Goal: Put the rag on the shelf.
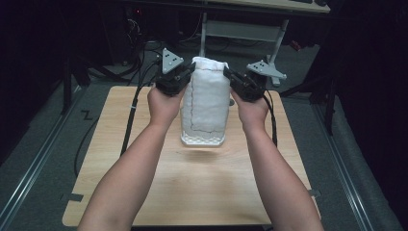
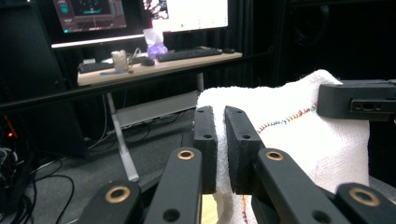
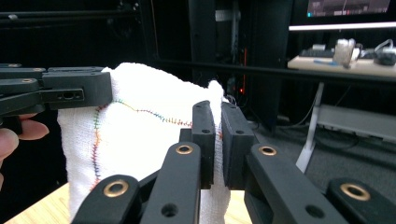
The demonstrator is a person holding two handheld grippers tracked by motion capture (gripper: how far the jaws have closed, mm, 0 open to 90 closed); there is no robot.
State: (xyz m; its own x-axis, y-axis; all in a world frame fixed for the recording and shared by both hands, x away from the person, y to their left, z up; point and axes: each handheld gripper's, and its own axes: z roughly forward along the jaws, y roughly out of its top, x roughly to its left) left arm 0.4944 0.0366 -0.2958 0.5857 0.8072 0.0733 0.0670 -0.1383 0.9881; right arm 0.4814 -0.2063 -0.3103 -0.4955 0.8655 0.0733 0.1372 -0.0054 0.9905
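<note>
Dark surroundings close in on a pale wooden bench [image 1: 202, 187], with grey floor and metal rails to either side and a second desk [image 2: 159, 63] carrying a keyboard and lit monitors farther back. At the left of the high view, the person's left hand [image 1: 162, 103] holds the left tongs [image 1: 188, 72], which are pinched tight on the upper left edge of a white towel [image 1: 207, 98]; in the left gripper view the two black jaws stand almost together with a fold of the cloth squeezed between them. The towel hangs as a tall upright tube over the middle of the far half of the bench, its top folded over, a dark stitched line running down and across its near face; in the gripper views that stitching shows as multicoloured thread. Below its lower edge sits a white latticed basket [image 1: 202, 140], resting on the bench, its rim peeking out under the cloth; what lies inside it cannot be made out. At the right, the right hand [image 1: 250, 109] holds the right tongs [image 1: 226, 73], likewise closed hard on the towel's upper right edge, cloth caught between the nearly touching jaws. Black cables [image 1: 131, 115] trail from both tools across the bench.
</note>
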